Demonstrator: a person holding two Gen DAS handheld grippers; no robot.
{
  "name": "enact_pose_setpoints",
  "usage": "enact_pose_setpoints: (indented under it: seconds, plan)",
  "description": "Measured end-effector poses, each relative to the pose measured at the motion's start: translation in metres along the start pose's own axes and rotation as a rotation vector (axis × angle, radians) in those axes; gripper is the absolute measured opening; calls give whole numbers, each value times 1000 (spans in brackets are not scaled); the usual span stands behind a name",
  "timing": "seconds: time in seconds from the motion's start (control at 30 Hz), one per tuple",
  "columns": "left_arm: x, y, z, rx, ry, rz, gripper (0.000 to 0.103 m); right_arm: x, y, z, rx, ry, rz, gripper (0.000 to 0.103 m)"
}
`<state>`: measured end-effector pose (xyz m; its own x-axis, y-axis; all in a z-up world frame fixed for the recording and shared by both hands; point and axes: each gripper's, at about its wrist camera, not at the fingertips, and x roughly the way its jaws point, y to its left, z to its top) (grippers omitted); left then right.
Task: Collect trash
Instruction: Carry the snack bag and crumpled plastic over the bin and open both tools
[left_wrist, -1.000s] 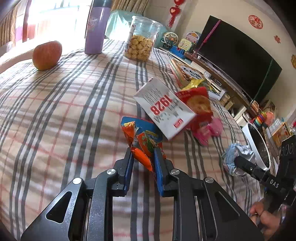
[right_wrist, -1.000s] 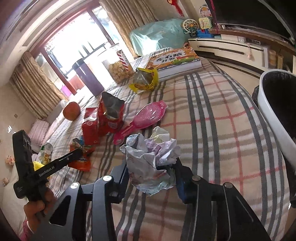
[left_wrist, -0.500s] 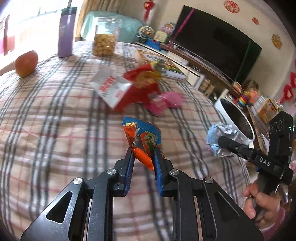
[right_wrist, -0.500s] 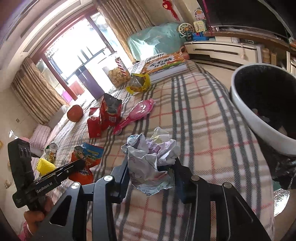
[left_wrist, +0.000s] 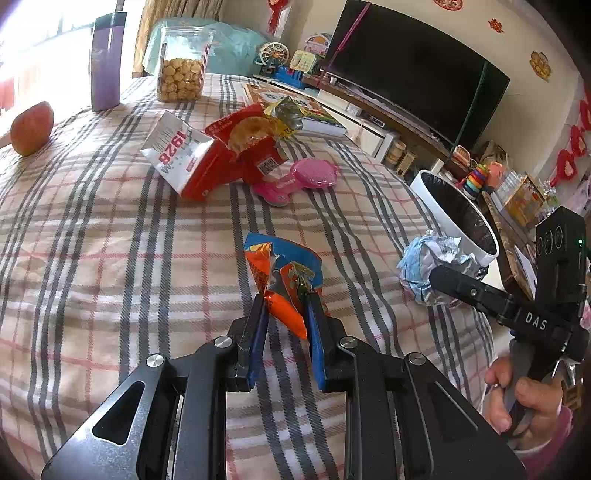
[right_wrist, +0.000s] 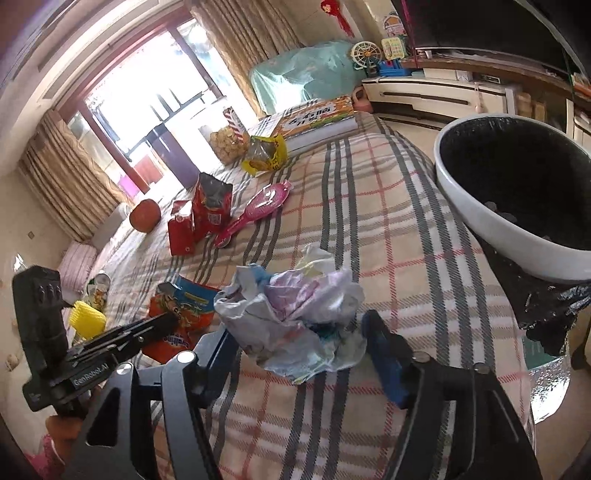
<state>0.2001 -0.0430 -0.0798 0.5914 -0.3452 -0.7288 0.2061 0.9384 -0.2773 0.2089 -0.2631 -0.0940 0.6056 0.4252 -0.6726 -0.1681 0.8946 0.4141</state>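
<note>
My left gripper (left_wrist: 285, 314) is shut on an orange and blue snack wrapper (left_wrist: 284, 273) and holds it above the plaid tablecloth; the wrapper also shows in the right wrist view (right_wrist: 181, 314). My right gripper (right_wrist: 299, 332) is shut on a crumpled ball of white and blue wrapping (right_wrist: 295, 317), also seen in the left wrist view (left_wrist: 428, 262), close to the white trash bin (right_wrist: 476, 206) with a black liner at the table's edge. The bin also shows in the left wrist view (left_wrist: 436, 195).
On the table lie a red snack bag (left_wrist: 251, 147), a white and red carton (left_wrist: 177, 155), a pink hairbrush (left_wrist: 299, 181), a yellow wrapper (left_wrist: 288, 114), a book (left_wrist: 295, 107), a biscuit jar (left_wrist: 181, 70), a purple bottle (left_wrist: 105, 62) and an apple (left_wrist: 31, 127).
Both grippers have moved with their loads toward the bin side of the table. The bin now stands larger and closer in the right wrist view.
</note>
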Motion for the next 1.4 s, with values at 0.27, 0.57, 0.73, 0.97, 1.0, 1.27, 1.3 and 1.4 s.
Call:
enact_pose_setpoints:
  seconds: [0.27, 0.57, 0.73, 0.97, 1.0, 1.27, 1.3, 1.4]
  plan:
    - [0, -9, 0, 19, 4, -10, 19, -6, -2, 0, -3, -28, -23, 40]
    - [7, -41, 8, 88, 19, -52, 19, -32, -11, 5, 16, -82, -27, 40]
    - [10, -63, 16, 133, 15, -77, 19, -46, -28, 8, 46, -98, -37, 40]
    - [15, -96, 31, 191, 4, -108, 19, -69, -53, 14, 66, -135, -82, 40]
    - [17, -100, 33, 198, 3, -112, 19, -71, -56, 15, 71, -140, -87, 40]
    - [29, -134, 47, 247, 11, -150, 19, -91, -90, 26, 113, -181, -130, 40]
    - [31, -139, 50, 255, 8, -153, 19, -93, -93, 27, 114, -185, -134, 40]
    - [35, -150, 56, 263, 8, -168, 19, -97, -103, 33, 115, -190, -154, 40]
